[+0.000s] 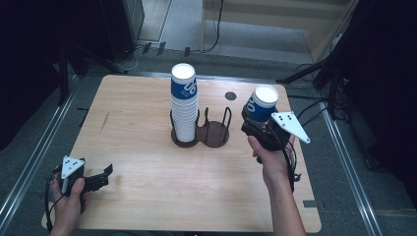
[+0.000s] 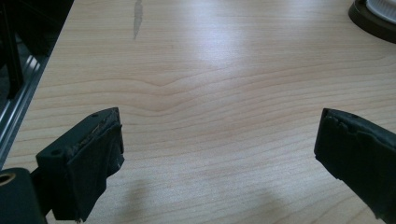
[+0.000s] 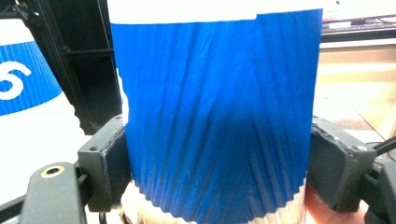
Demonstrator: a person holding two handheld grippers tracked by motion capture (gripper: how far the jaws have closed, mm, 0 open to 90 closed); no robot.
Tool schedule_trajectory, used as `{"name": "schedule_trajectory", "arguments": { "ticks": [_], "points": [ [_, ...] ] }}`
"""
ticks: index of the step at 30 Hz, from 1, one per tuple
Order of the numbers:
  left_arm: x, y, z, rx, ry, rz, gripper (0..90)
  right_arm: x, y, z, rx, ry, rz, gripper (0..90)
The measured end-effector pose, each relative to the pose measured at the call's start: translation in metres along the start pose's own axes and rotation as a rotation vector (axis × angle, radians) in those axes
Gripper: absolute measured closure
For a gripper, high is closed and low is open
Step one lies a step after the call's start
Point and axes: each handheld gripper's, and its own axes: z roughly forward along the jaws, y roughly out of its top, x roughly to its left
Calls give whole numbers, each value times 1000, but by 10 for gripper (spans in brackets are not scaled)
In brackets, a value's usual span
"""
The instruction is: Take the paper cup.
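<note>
A blue and white paper cup [image 1: 262, 103] hangs in the air at the table's right, upright, rim up. My right gripper [image 1: 255, 125] is shut on its lower part; in the right gripper view both pads [image 3: 109, 161] press the cup's blue ribbed wall [image 3: 215, 121]. A tall stack of the same cups [image 1: 184, 103] stands in the left ring of a dark double cup holder [image 1: 200, 135]; the holder's right ring is empty. My left gripper [image 1: 103, 176] rests low at the table's front left, open, with only bare wood between its jaws.
The wooden table [image 1: 147, 167] has a small round dark hole [image 1: 230, 96] near its back edge. Black stands and cables [image 1: 314, 73] lie on the floor beyond the table's right and back. A metal rail [image 1: 29, 162] runs along the left side.
</note>
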Motion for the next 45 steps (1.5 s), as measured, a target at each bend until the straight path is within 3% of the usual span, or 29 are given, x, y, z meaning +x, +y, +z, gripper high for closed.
{"name": "schedule_trajectory", "arguments": {
  "ticks": [31, 45],
  "points": [
    [0, 0, -1, -2, -2, 3, 21, -3, -46, -12, 62, 0, -1, 184],
    [1, 0, -1, -5, -13, -6, 21, 2, -75, -13, 122, 10, -12, 182]
  ]
}}
